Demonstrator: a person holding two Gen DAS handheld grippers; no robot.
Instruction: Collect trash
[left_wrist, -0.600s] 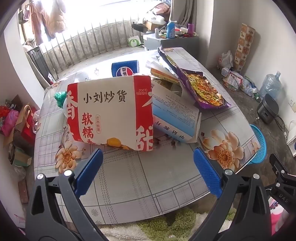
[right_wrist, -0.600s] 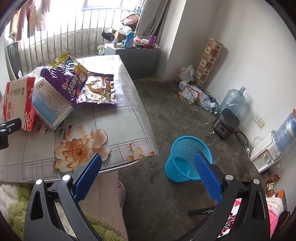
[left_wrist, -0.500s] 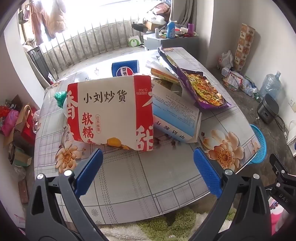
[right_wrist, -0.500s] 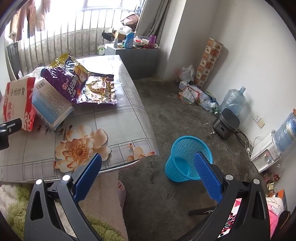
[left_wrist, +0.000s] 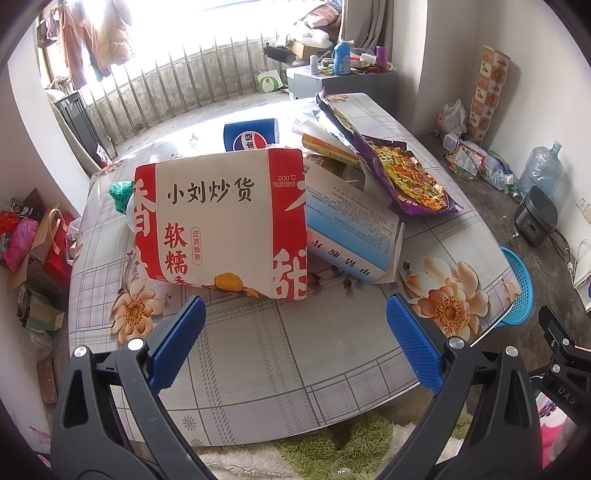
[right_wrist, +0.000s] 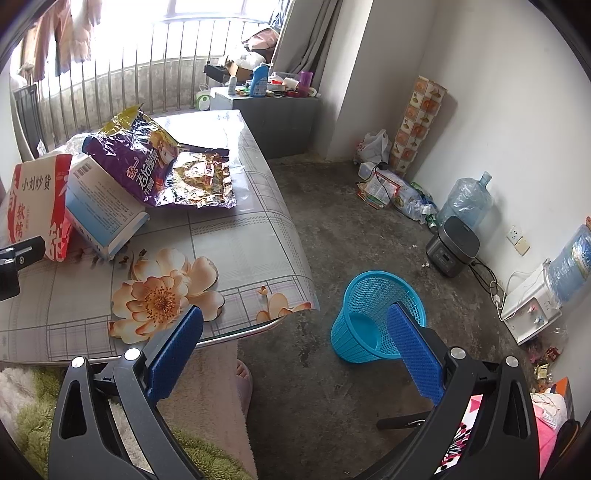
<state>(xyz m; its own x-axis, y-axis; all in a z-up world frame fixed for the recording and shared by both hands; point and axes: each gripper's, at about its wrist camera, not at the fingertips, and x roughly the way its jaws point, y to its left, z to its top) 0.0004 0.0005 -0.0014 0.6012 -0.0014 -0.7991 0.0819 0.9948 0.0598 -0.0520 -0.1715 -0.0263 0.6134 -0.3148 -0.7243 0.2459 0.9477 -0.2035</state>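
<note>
Left gripper (left_wrist: 295, 334) hovering over near table (left_wrist: 280, 373) edge, fingers spread wide, gripping nothing. Red-white bag (left_wrist: 221, 225) lying ahead on table, blue-white box (left_wrist: 351, 229) beside it, purple wrapper (left_wrist: 402, 177) further right. Right gripper (right_wrist: 295, 350) hanging off table corner, fingers spread, empty; blue basket (right_wrist: 365, 317) standing on floor below.

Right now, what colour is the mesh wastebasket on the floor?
Bright blue plastic mesh wastebasket; the right wrist view shows it best.
</note>
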